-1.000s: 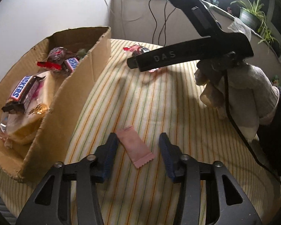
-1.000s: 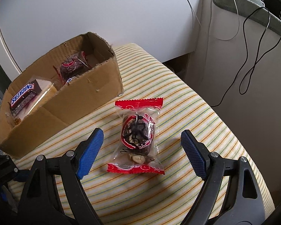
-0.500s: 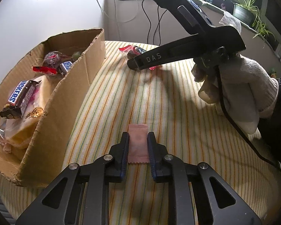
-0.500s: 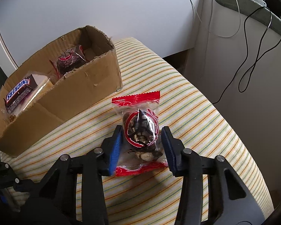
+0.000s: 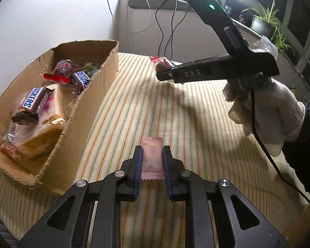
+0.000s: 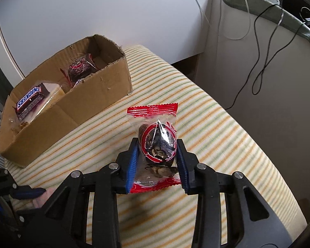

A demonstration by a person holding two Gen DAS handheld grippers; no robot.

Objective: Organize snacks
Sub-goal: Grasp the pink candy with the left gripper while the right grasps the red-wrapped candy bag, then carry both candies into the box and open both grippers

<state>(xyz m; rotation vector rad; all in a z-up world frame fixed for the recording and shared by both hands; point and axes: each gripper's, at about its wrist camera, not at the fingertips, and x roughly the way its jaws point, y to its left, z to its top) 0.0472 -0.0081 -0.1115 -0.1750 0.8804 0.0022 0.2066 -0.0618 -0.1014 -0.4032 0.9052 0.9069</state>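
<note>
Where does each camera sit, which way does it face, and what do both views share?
Left wrist: on the left gripper, looking down over the pink sachet it clamps; the gloved hand shows.
Right wrist: on the right gripper, looking down over the red-ended snack pack it clamps.
Shared: the cardboard box on the striped cloth.

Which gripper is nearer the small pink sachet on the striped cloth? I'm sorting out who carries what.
Left. The left gripper has its jaws shut on the small pink sachet. The right gripper, well across the striped cloth, clamps the red-ended clear snack packet.
</note>
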